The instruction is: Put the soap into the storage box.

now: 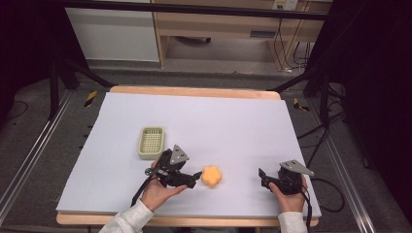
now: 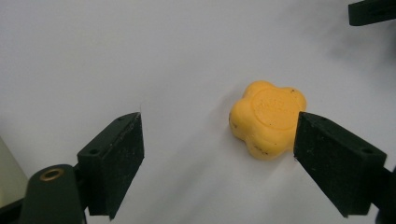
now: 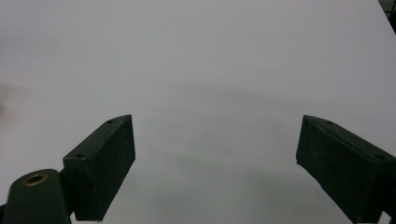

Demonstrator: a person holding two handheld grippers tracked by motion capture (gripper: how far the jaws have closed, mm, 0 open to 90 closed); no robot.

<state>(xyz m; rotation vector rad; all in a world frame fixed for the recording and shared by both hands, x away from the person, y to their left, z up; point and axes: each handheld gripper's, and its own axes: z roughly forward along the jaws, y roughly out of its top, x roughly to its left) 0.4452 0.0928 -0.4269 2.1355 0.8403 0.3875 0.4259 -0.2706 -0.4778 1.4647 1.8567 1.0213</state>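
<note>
The left tool (image 1: 193, 175) lies low over the counter (image 1: 233, 121) with its 2 jaws spread wide and nothing gripped between them. In the left gripper view, the orange flower-shaped piece (image 2: 268, 119) sits just beyond the jaw tips, close against the inner face of the jaw on the right side of that view; whether they touch cannot be told. In the high view, this piece (image 1: 212, 175) rests flat on the counter, just beside the left tool's tips and on the side toward the right tool (image 1: 262, 175).

The piece is a thick, rounded disc with soft lobes around its rim, so it has no clear long axis and points no particular way. Its top face carries a raised circle with faint lettering, too small to read, and a few dark specks dot the edge.

The right tool is held well apart from the piece, its jaws also wide open and empty over bare counter.

Behind the left hand (image 1: 158, 191), a pale green basket (image 1: 151, 142) with a slotted floor stands on the counter, with nothing inside.
</note>
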